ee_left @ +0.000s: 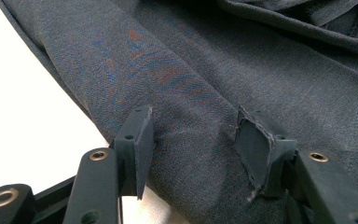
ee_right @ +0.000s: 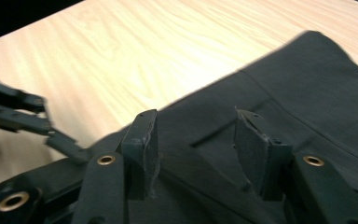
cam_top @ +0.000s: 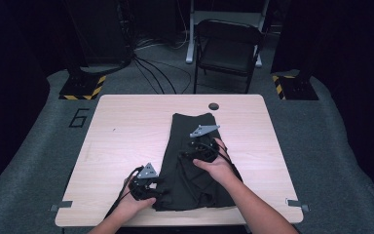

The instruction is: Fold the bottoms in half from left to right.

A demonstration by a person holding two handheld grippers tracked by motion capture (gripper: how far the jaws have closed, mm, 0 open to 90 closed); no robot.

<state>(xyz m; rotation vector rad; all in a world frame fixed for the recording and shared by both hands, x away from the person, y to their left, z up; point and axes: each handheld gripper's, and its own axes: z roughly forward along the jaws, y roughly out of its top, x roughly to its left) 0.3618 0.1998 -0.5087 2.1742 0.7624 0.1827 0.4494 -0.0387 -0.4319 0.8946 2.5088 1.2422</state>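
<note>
A dark garment [cam_top: 191,161] lies lengthwise on the light wooden table [cam_top: 126,131], from the near edge towards the far side. My left gripper [cam_top: 152,187] is at the garment's near left corner. Its jaws stand open over the grey cloth [ee_left: 200,84], with nothing between them [ee_left: 193,144]. My right gripper [cam_top: 195,148] hovers over the middle of the garment, held in a hand. Its jaws are open above the dark cloth [ee_right: 279,98], gripper [ee_right: 193,149] pointing towards the garment's left edge and the bare wood [ee_right: 121,56].
A round hole [cam_top: 214,106] sits in the table near its far edge, just beyond the garment. A black folding chair [cam_top: 226,48] and cables [cam_top: 156,73] stand on the floor behind the table. Bare wood lies left and right of the garment.
</note>
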